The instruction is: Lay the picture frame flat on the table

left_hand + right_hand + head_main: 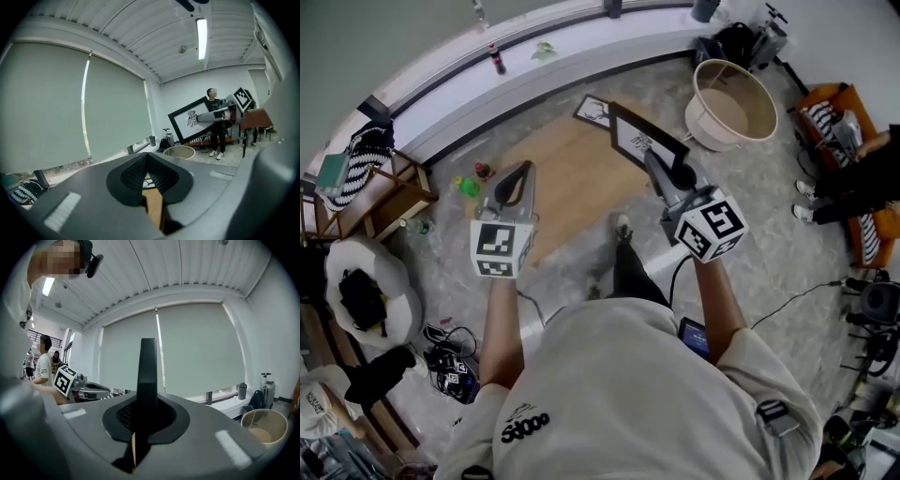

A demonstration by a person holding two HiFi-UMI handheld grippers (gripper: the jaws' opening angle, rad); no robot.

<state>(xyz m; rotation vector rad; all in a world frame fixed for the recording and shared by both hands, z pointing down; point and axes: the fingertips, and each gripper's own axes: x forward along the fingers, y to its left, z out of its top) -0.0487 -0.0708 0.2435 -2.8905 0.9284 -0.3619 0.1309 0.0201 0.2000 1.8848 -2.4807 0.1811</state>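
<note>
A black picture frame (639, 137) with a white print hangs tilted above the far right part of the wooden table (553, 192). My right gripper (656, 164) is shut on its lower edge. In the right gripper view the frame's edge (148, 369) rises upright out of the jaws. The left gripper view has the same frame (190, 121) held up in the air at the right. My left gripper (523, 171) hovers over the table's left part, jaws together, holding nothing. Only a thin slit shows between its jaws (152, 190).
A second framed print (593, 111) lies flat at the table's far edge. A round beige tub (731, 105) stands on the floor at the right. Small red and green bottles (473, 180) stand left of the table. A seated person (848, 178) is at the far right.
</note>
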